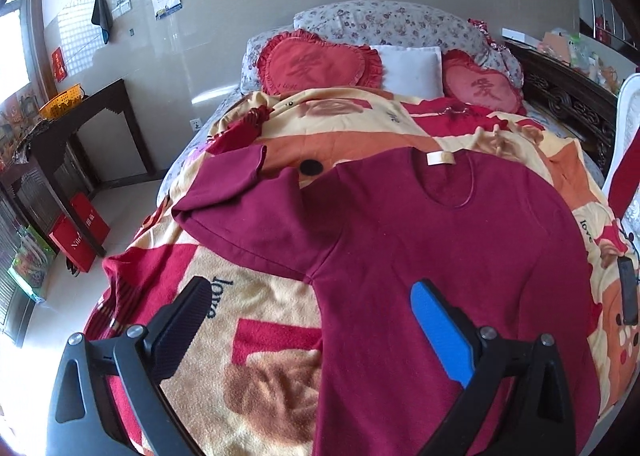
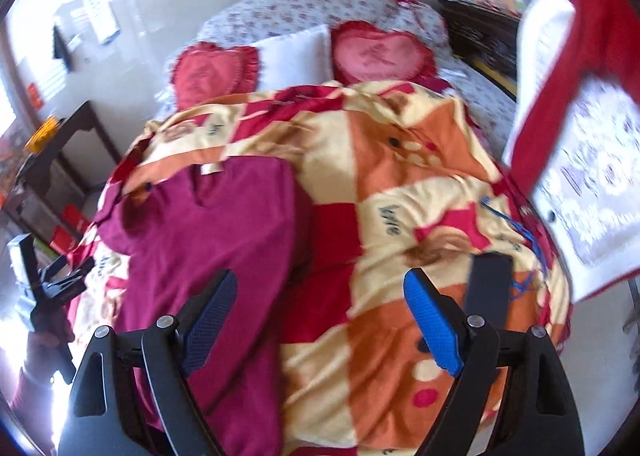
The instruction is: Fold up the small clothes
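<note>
A dark maroon long-sleeved top [image 1: 440, 256] lies front up on the patterned blanket [image 1: 260, 336], collar and white label [image 1: 440, 157] toward the pillows. Its left sleeve [image 1: 240, 192] is spread out and bent; its right side looks folded in over the body in the right wrist view [image 2: 224, 240]. My left gripper [image 1: 316, 308] is open and empty above the top's lower left side. My right gripper [image 2: 320, 308] is open and empty above the blanket, just right of the top. The left gripper also shows at the left edge of the right wrist view [image 2: 52, 280].
Two red heart cushions [image 1: 316, 64] and a white pillow [image 1: 408, 68] lie at the bed's head. A black phone [image 1: 628, 288] lies on the blanket at the right. A white chair with a red garment [image 2: 576, 96] stands right of the bed. A dark side table [image 1: 80, 136] stands on the left.
</note>
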Action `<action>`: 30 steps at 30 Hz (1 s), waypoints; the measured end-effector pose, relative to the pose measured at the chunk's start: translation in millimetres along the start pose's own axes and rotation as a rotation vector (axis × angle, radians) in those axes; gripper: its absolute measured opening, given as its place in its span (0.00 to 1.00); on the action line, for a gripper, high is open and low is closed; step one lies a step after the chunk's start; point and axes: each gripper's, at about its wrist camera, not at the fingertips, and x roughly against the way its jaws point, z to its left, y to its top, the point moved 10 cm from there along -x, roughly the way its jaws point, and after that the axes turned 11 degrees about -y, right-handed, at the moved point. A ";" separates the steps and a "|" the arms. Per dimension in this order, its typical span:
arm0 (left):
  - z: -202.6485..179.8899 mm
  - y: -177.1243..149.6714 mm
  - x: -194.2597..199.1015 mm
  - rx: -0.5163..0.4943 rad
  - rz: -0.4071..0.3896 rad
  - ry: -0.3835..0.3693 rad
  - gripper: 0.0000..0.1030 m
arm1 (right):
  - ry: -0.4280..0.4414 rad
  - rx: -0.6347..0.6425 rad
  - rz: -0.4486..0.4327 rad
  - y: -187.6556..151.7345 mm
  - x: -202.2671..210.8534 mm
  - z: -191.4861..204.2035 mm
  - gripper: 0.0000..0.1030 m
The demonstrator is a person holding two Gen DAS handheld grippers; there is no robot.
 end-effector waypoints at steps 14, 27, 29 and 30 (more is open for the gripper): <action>8.0 -6.4 -15.1 0.034 0.034 0.000 0.99 | 0.120 0.205 0.011 -3.6 -65.1 178.9 0.65; 29.7 -9.3 -41.3 0.077 0.067 0.015 0.99 | 0.126 0.254 0.028 -3.2 -109.2 248.8 0.64; 32.4 -8.8 -44.3 0.078 0.068 0.018 0.99 | 0.131 0.252 0.039 -3.4 -115.3 254.9 0.64; 33.7 -8.3 -45.9 0.078 0.069 0.022 0.99 | 0.133 0.251 0.042 -2.9 -118.6 258.4 0.64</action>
